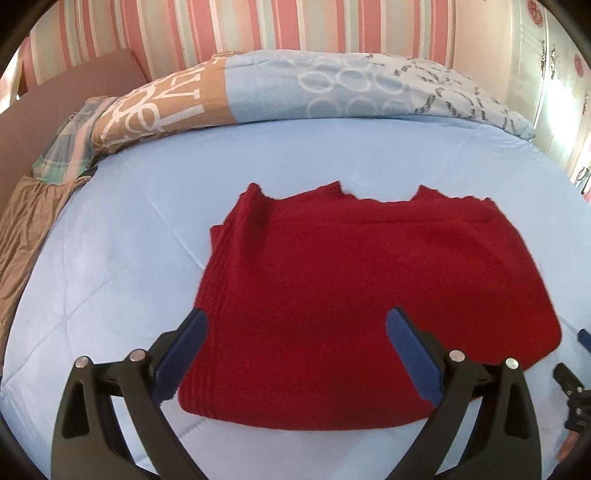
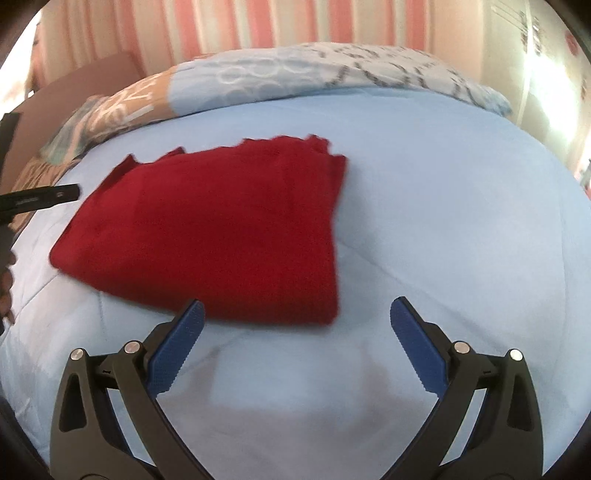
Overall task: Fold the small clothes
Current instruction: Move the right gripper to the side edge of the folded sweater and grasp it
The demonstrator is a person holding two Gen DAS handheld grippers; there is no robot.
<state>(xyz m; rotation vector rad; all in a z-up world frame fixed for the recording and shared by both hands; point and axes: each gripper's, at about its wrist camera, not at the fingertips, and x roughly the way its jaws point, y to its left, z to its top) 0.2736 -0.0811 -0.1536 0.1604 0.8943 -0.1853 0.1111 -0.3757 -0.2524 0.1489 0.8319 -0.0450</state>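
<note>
A dark red knit garment [image 1: 362, 295] lies folded into a rough rectangle on the light blue quilt [image 1: 118, 258]. My left gripper [image 1: 295, 321] is open and empty, its blue-padded fingers spread above the garment's near left part. In the right wrist view the same red garment [image 2: 221, 236] lies to the left. My right gripper [image 2: 295, 314] is open and empty, above bare quilt [image 2: 461, 221] just right of the garment's near right corner. Part of the right gripper [image 1: 576, 384] shows at the right edge of the left wrist view.
A folded patterned blue and tan duvet [image 1: 295, 88] lies along the far side of the bed. Plaid and tan fabrics [image 1: 55, 162] are piled at the far left. A striped pink wall [image 1: 258, 26] stands behind, and a white wardrobe [image 1: 554, 74] at the right.
</note>
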